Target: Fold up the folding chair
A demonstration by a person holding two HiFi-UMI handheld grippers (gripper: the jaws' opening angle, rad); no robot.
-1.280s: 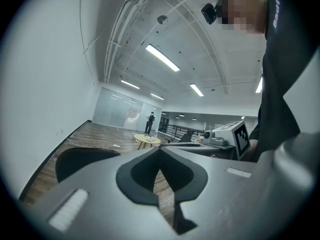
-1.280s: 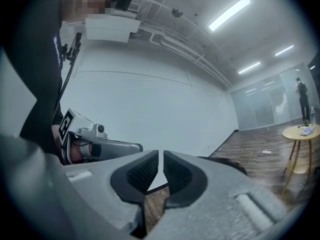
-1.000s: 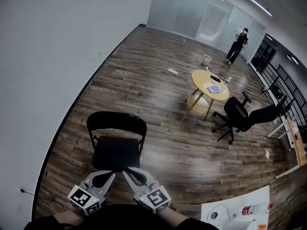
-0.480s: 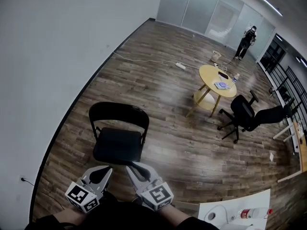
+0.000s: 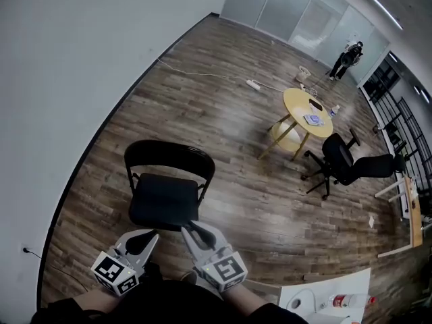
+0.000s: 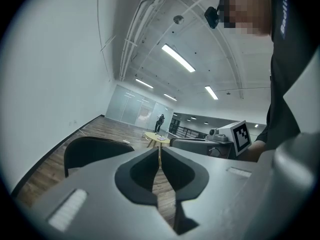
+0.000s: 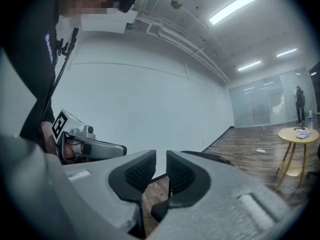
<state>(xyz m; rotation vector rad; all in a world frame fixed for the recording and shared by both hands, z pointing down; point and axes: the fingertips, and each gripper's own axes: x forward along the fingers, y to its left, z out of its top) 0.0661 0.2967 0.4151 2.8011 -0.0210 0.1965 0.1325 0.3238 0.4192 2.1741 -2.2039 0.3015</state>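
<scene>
The left gripper [image 5: 151,235] is clenched, jaws almost together on nothing, and the right gripper [image 5: 190,227] beside it has just been opening to a narrow, empty gap. Both sit at the bottom of the head view, tips near the front edge of the black folding chair [image 5: 164,204]. The chair stands unfolded on the wood floor [image 5: 229,127] at lower left, well apart from the round yellow table [image 5: 312,105].

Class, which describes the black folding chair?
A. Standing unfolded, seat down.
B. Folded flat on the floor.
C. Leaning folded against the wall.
A: the folding chair stands open on the wood floor, with its seat level and its backrest upright.
</scene>
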